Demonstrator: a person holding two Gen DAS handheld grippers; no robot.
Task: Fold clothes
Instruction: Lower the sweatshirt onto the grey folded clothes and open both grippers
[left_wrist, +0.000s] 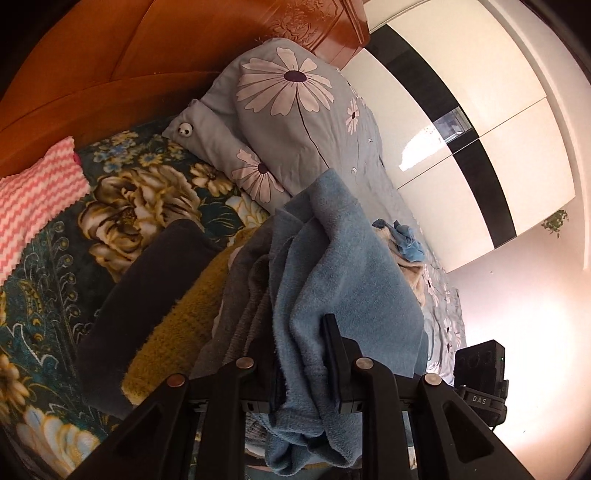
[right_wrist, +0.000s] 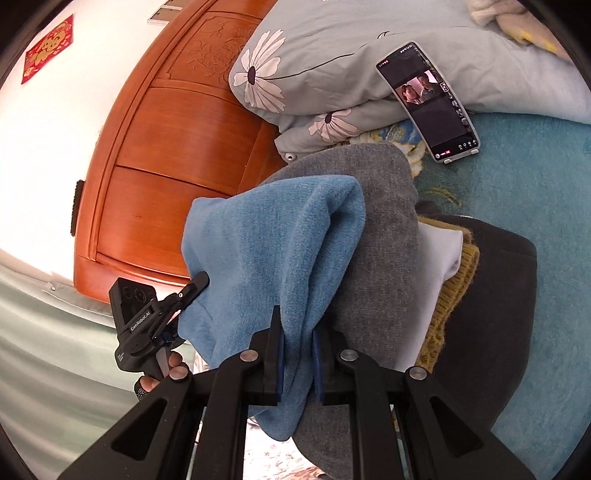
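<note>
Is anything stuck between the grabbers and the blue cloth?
No. The left gripper and right gripper both have their jaws closed right on the blue cloth, nothing between.

Phone (right_wrist: 428, 101) leaned on daisy-print duvet (right_wrist: 332, 55); wooden headboard (right_wrist: 166, 147) behind; pink zigzag cloth (left_wrist: 37, 192) lay on floral blanket (left_wrist: 55, 295).
</note>
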